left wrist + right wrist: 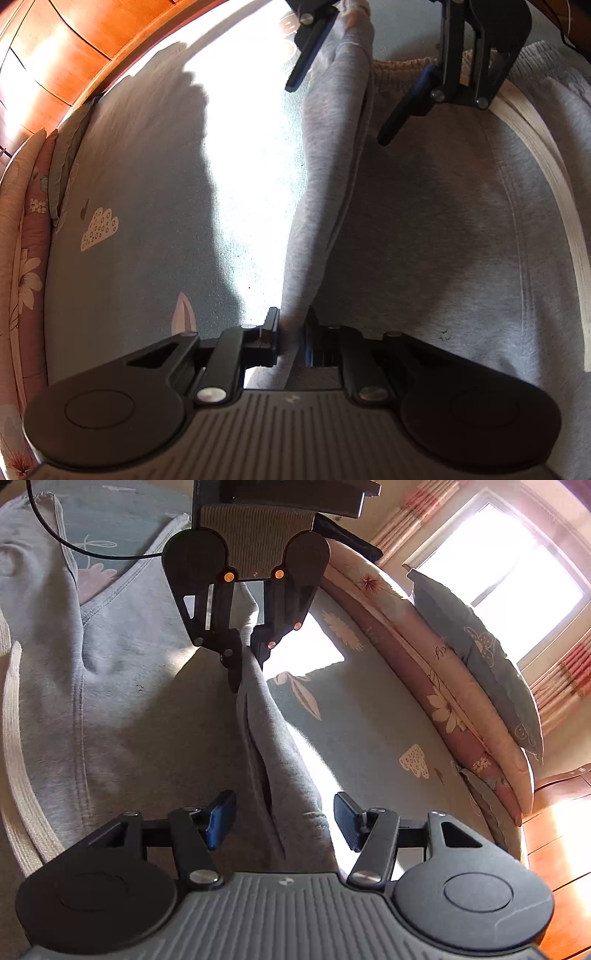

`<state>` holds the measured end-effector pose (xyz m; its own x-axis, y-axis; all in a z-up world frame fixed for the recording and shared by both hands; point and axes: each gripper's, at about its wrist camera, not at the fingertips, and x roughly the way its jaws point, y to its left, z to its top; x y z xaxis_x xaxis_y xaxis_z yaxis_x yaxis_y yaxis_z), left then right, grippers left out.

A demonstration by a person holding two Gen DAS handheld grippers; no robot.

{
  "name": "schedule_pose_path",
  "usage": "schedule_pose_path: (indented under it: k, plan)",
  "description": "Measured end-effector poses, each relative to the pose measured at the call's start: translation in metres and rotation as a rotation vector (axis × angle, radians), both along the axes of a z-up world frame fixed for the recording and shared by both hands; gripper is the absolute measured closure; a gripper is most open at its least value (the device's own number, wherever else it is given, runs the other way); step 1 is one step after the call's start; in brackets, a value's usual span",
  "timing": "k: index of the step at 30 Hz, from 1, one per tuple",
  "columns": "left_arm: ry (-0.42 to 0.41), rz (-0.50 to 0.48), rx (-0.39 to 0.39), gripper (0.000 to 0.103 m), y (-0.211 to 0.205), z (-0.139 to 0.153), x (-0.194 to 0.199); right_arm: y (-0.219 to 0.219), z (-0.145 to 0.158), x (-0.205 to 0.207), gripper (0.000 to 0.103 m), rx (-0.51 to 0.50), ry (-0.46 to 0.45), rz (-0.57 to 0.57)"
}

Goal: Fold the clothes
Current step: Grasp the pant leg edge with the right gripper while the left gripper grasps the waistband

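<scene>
On the bed sheet (147, 184) lie grey pants (424, 229), one edge raised in a ridge; left gripper (291, 339) pinches that fold, right gripper (284, 821) gapes astride it, gripping nothing; next, I judge, right must close.

Bed sheet (369, 716): pale blue-grey, printed with white clouds, leaves and a rabbit-ear motif; a bright sun patch falls across it. Floral quilt (439, 698): pink and cream, rolled along the sheet's far edge. Pillow (491, 672): blue-grey, cartoon print, leaning on the quilt (window side). Window (509, 583): overexposed, so what lies outside cannot be told. Curtains (565, 668): red-and-white stripes. Wooden furniture (62, 55): orange-brown panels beside the bed, possibly drawers. Black cable (74, 550): crosses the upper left corner.
</scene>
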<state>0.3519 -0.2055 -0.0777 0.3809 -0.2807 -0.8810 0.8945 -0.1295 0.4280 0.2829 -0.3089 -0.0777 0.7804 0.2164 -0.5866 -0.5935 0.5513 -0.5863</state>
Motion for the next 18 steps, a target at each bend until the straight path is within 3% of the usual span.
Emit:
schedule_pose_path:
  k: [2,5,7,8,10,18]
  plan:
    - [-0.014,-0.013,0.006,0.092,0.001,-0.001,-0.004,0.0,0.0,0.007,0.03,-0.002,0.0,0.006]
    - [-0.022,-0.023,0.008,0.092,0.002,-0.003,-0.006,-0.004,-0.008,0.021,0.032,-0.044,0.081,0.001]
    - [-0.033,-0.025,0.007,0.092,0.003,-0.003,-0.007,-0.007,-0.012,0.02,0.049,-0.065,0.117,-0.008]
    - [-0.04,-0.029,0.009,0.091,0.003,-0.004,-0.007,-0.008,-0.013,0.017,0.069,-0.071,0.12,-0.026]
    - [-0.064,-0.038,0.013,0.086,0.003,-0.006,-0.008,-0.01,-0.008,0.014,0.089,-0.058,0.113,-0.07]
    - [-0.199,-0.056,0.052,0.076,0.011,-0.023,-0.006,-0.006,0.016,0.003,0.091,0.006,0.09,-0.111]
